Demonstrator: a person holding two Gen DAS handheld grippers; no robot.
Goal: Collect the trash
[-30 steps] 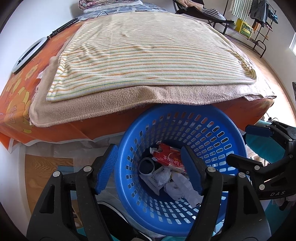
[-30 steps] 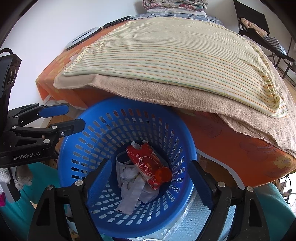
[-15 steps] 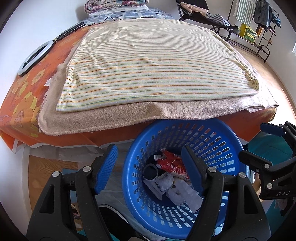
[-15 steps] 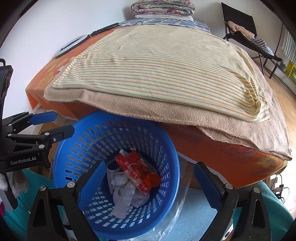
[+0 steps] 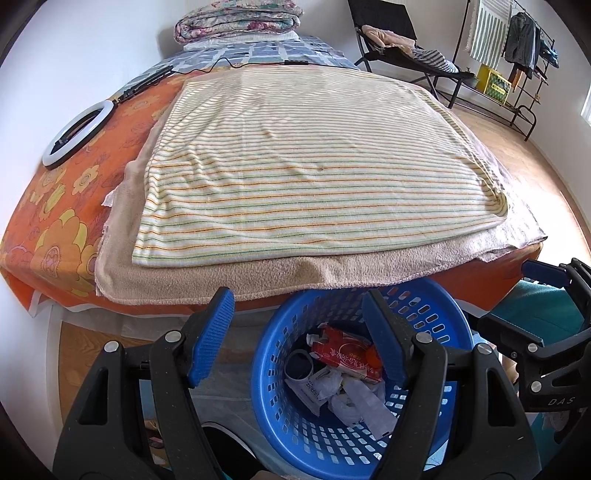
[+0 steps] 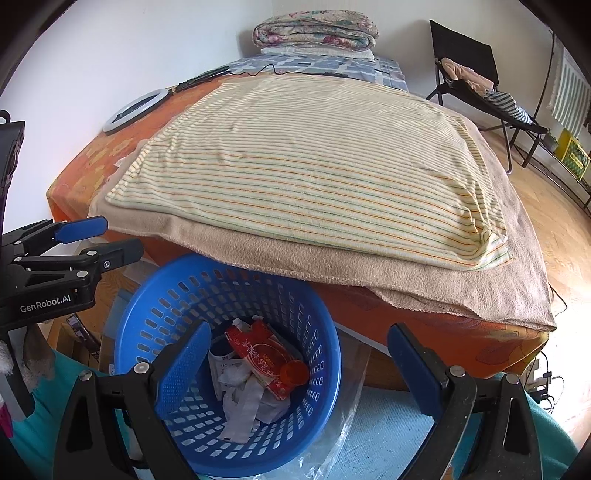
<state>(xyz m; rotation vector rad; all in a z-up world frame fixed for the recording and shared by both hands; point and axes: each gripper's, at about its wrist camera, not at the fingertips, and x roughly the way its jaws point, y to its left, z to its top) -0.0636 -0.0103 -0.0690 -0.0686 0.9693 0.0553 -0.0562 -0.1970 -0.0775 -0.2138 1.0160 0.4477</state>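
Note:
A blue plastic basket (image 5: 280,369) stands on the floor at the foot of the bed; it also shows in the right wrist view (image 6: 325,347). In it lie a red snack wrapper (image 5: 343,356), an orange cap (image 6: 294,373), a dark roll (image 5: 300,365) and crumpled white paper (image 6: 240,391). My left gripper (image 5: 301,334) is open and empty above the basket's left rim. My right gripper (image 6: 297,363) is open and empty above the basket's right side.
The bed (image 5: 66,221) has an orange flowered sheet, a beige towel (image 5: 221,280) and a striped towel (image 5: 314,162) overhanging the basket. A ring light (image 5: 75,134) lies at the bed's left edge. Folded quilts (image 6: 314,31), a black chair (image 6: 476,85) and a clothes rack (image 5: 517,55) stand behind.
Both grippers have risen and pulled back from the basket, so more of the bed shows. Both stay open and empty. The trash in the basket has not moved.

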